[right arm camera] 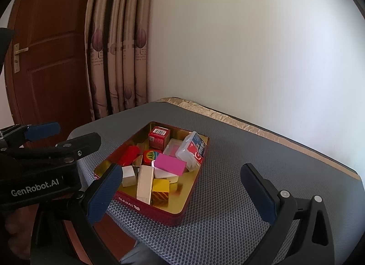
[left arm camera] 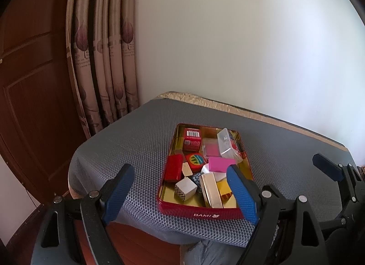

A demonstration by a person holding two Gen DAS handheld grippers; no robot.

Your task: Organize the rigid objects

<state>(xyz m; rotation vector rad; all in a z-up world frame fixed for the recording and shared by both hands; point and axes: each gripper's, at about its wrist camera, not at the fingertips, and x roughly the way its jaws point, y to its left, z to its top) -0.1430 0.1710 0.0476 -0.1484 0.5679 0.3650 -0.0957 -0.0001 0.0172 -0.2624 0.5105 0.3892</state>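
Note:
A red tin (left arm camera: 200,213) with a gold inside lies on the grey mesh table mat; it also shows in the right wrist view (right arm camera: 127,202). It holds several small items: a pink block (left arm camera: 220,164) (right arm camera: 170,163), a clear plastic case (left arm camera: 225,144) (right arm camera: 194,148), a red carton (left arm camera: 192,139) (right arm camera: 158,137), a white block (left arm camera: 185,188), a silver bar (left arm camera: 211,189) (right arm camera: 144,184). My left gripper (left arm camera: 180,192) is open, empty, in front of the tin. My right gripper (right arm camera: 182,193) is open and empty, right of the tin.
The grey mat (left arm camera: 127,141) covers a table against a white wall. A brown door (right arm camera: 50,64) and patterned curtains (right arm camera: 118,55) stand at the left. The table's front edge (left arm camera: 159,230) drops off just before the grippers.

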